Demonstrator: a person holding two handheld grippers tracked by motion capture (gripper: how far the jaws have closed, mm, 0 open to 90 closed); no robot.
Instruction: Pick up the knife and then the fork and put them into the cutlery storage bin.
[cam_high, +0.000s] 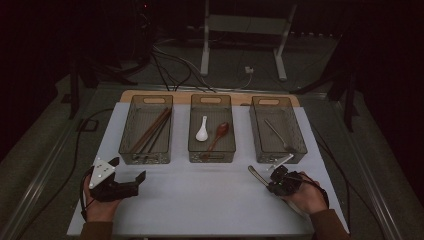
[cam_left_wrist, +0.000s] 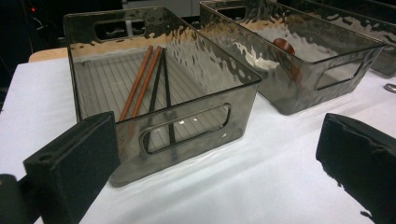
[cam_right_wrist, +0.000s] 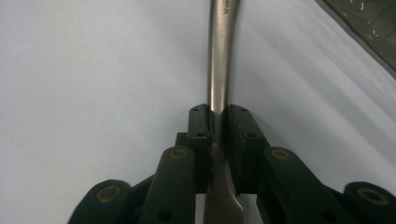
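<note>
A metal utensil (cam_right_wrist: 219, 70), smooth and slender, is clamped by its handle between the pads of the right gripper (cam_right_wrist: 217, 126), apparently to be lifted off the white table (cam_high: 200, 200) toward the ribbed smoky-plastic bin (cam_high: 277, 131) just beyond. The left gripper (cam_high: 131, 172) is held wide open and empty, near the chopsticks (cam_left_wrist: 140, 84).

Metal utensil (cam_right_wrist: 219, 60): both ends cut off by frame edges, type unclear. Middle bin's (cam_left_wrist: 299, 88) contents blurred.
</note>
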